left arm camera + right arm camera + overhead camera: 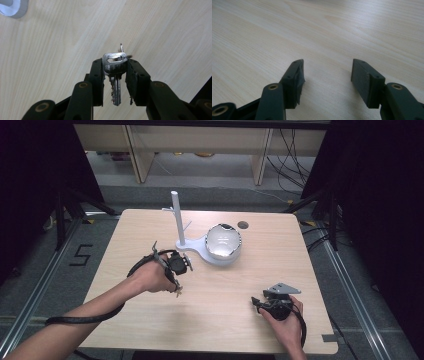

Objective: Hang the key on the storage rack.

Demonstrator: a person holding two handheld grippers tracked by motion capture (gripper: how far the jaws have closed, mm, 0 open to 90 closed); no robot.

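My left gripper (115, 65) is shut on a small bunch of silver keys (114, 72), pinching the key heads between its pads, blades hanging toward the camera. In the high view the left gripper (176, 286) hovers over the table left of centre, the keys (178, 291) dangling from its tips. A white stand (207, 251) with a tall post (177, 217) and side pegs sits at the table's middle back. My right gripper (255, 302) rests near the front right edge; the right gripper view shows its jaws (327, 71) open over bare wood.
A shiny round bowl (223, 241) sits on the stand's base. A dark round hole (243, 225) marks the tabletop behind it. The light wooden table (270, 270) has black curtains on both sides and shelving beyond the far edge.
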